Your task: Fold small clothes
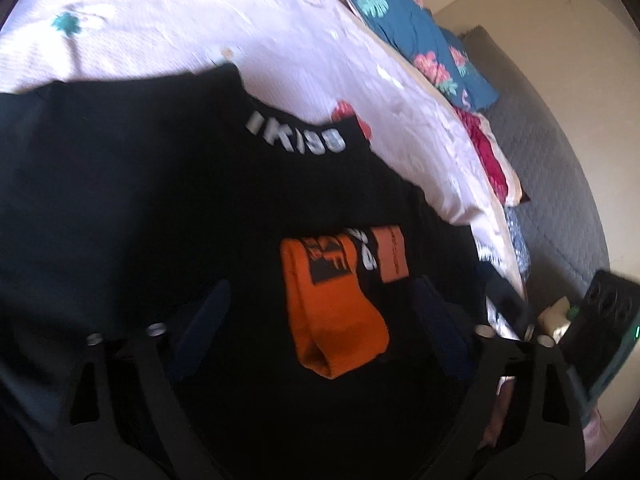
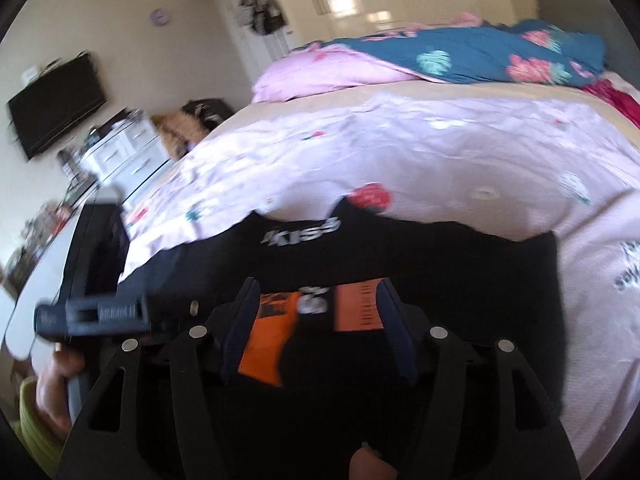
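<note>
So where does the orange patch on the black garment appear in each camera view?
Left wrist view: the orange patch lies low and centre on the black garment, between the open left tool's fingers.
Right wrist view: it sits low, just left of centre, inside the open right tool.
Shared landmark: the white lettering near the garment's far edge.

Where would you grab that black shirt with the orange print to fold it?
Probably at a side edge. The black shirt lies flat on the pink bedsheet, collar away from the cameras, so its right edge is exposed on the sheet. Coming in low from that side, an open claw could pinch the hem.
</note>
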`<state>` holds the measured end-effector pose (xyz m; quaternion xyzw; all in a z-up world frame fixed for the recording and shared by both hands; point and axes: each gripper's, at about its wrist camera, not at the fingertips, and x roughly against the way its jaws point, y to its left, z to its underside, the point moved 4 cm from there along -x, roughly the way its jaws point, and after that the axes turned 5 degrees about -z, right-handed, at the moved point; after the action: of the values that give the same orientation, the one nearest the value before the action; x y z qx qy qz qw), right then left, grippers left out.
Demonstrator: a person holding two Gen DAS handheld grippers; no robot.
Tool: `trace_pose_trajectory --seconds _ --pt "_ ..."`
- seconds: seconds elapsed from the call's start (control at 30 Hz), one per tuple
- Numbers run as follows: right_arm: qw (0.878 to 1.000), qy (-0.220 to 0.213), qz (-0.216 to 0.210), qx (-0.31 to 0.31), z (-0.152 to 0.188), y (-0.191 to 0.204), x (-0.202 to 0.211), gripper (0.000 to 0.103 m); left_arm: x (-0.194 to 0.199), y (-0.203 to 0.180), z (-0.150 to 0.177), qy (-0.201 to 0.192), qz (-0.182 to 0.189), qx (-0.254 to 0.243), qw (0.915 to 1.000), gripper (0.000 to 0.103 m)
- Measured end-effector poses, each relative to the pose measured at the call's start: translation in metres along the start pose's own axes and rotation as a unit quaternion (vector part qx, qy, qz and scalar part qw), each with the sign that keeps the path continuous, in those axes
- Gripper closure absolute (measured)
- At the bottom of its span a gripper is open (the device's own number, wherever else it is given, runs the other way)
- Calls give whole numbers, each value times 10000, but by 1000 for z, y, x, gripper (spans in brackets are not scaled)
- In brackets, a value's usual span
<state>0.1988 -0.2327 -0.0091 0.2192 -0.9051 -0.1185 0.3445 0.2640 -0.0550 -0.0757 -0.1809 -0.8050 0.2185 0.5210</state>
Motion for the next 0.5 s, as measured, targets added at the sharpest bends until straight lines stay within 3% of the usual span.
trace_pose_trajectory --seconds 0.07,0.2,0.23,0.27,0.33,0.5 --pt "9996 -39 122 -245 -3 -15 4 44 -8 -7 4 71 2 -119 9999 44" --pt "9978 -138 302 -579 -5 -38 12 44 -22 -18 9 79 -284 -376 9989 45" --pt "9974 -172 367 -603 -6 -42 14 44 -23 -21 9 32 -351 -453 9984 52" --pt "9970 -198 423 -620 -7 -45 16 44 -22 -25 8 -58 -400 -566 9976 72" --pt "9961 -252 468 -704 -8 -50 19 44 -22 -30 7 -172 -481 -703 9962 91" --pt "9935 -463 631 -828 -14 -66 33 44 1 -46 0 -606 -398 -1030 9920 96"
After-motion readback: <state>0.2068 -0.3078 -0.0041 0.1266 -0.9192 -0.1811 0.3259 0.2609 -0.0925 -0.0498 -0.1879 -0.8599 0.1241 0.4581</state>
